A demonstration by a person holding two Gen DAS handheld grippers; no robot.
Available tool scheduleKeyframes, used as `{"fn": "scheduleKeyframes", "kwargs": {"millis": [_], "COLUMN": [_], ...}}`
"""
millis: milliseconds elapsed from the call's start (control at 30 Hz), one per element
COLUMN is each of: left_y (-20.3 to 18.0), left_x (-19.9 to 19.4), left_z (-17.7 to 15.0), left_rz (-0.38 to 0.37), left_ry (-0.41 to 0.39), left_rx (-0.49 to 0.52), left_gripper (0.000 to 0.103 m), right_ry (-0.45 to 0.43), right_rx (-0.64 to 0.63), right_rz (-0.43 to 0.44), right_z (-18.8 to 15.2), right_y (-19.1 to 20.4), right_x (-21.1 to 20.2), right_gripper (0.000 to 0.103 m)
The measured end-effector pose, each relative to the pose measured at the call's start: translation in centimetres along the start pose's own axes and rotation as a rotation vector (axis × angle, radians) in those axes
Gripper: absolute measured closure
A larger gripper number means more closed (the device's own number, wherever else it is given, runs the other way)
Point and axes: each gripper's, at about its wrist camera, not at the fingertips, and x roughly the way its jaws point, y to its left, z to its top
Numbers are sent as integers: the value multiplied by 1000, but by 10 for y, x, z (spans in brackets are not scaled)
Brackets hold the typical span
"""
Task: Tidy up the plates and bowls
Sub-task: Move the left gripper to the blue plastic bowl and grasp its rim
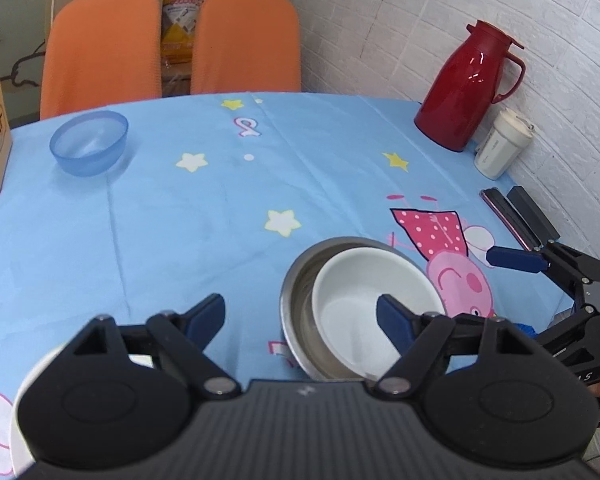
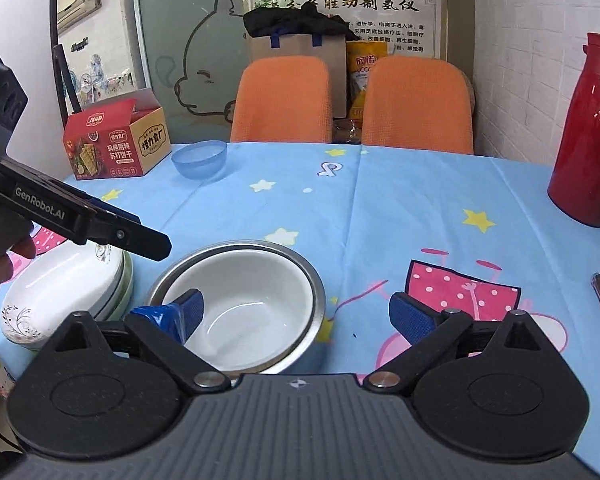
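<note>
White bowl (image 2: 244, 304) sits nested inside the steel bowl (image 2: 314, 280), near the desk's front edge, a little left of centre as your right gripper sees it. Your right gripper (image 2: 304, 316) hangs over that pair, angled down, released with nothing between its fingers; its left finger (image 2: 188, 310) overlaps the white bowl's rim in view, but contact cannot be told. Your left gripper (image 1: 300, 318) points down just left of the nested pair, also released and empty, its right finger (image 1: 394, 320) above the white bowl's inside. Part of a hand (image 2: 4, 264) shows behind it on the handle. Beside the steel bowl, to its left, a stack of white patterned plates (image 2: 60, 292); number of plates unclear. One blue translucent bowl (image 1: 89, 143) stands well apart at the far side, near a red carton (image 2: 116, 144). Count: three bowls, one plate stack. The middle of the blue tablecloth (image 1: 220, 200) lies open between the near bowls and the blue one. Red thermos (image 1: 466, 86) and a white cup (image 1: 502, 148) line the right edge by the brick wall; two orange chairs (image 1: 100, 52) behind the far edge.
</note>
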Motion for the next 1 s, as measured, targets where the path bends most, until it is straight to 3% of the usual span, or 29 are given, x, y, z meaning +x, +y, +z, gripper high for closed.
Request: {"fn": "scheduleKeyframes", "kwargs": {"millis": [400,700,833,1000], "left_y": [54,118,158,194], "left_x": [-29,-31,-20,10], "left_z": [-1,8,28,82], "left_rz": [63,134,197,204], "left_ry": [-39,-44,-44,-78], "left_rx": [-55,-108,-162,-237], "left_gripper": [24,24,24,24], "right_ry": [14,54,101,171], "right_rx": [-54,-100,-156,-195], "right_rz": [33,125,155,197], "right_z": [43,93,115,142], "right_y": [40,72,88,100], "right_x": [24,81,123,187], "right_gripper": [16,15,15,15]}}
